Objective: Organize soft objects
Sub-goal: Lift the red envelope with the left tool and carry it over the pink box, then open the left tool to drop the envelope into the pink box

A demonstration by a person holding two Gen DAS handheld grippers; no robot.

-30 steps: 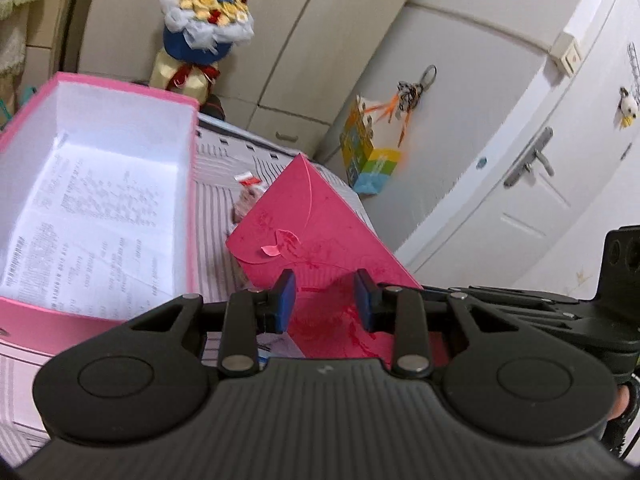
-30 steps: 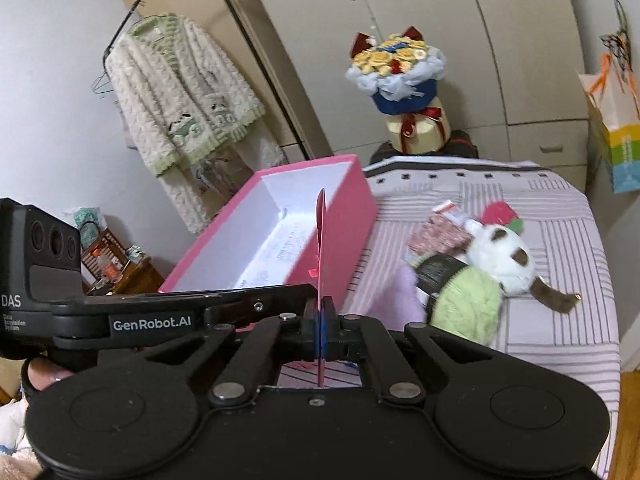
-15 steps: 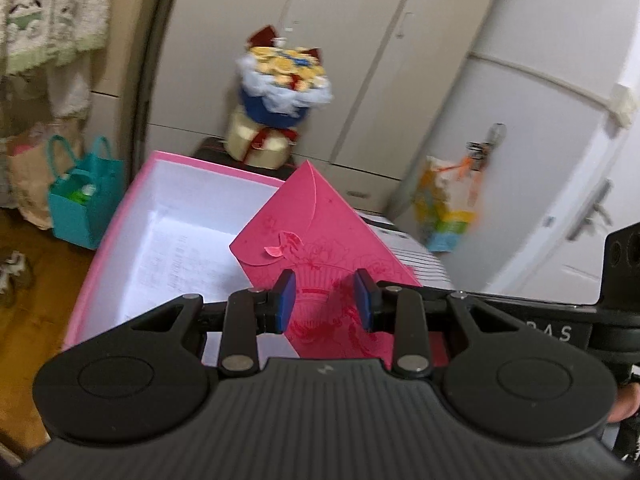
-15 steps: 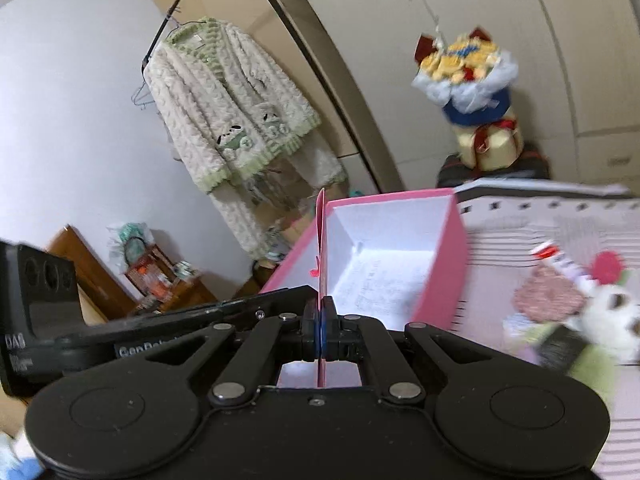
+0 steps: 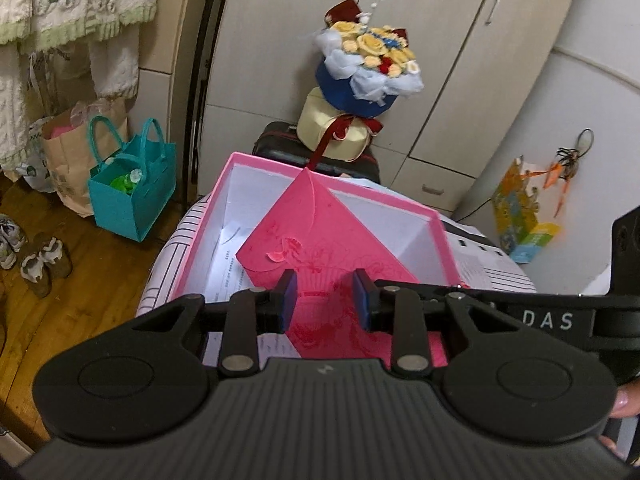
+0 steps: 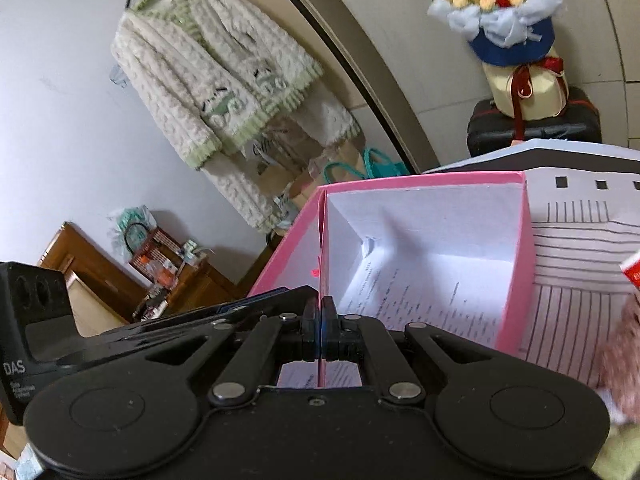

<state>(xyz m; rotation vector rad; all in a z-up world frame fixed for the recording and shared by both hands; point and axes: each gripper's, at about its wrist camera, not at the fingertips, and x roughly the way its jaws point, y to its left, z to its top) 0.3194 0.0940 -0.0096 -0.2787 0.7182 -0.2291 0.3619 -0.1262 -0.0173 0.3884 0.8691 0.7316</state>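
- Right gripper point(image 6: 321, 322) clamps the pink envelope point(image 5: 320, 232) edge-on, centre frame, over the pink box point(image 6: 516, 280).
- Left gripper point(image 5: 325, 300), jaws closing, straddles the envelope without touching it.

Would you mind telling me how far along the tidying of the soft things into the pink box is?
Done: nothing soft is visibly packed; the open pink cardboard box shows only printed paper. In hand: the right gripper is shut on the flat pink envelope, held edge-on over the box, while the left gripper is closing with nothing pressed. Left: the fuzzy pink item lies outside on the striped sheet.
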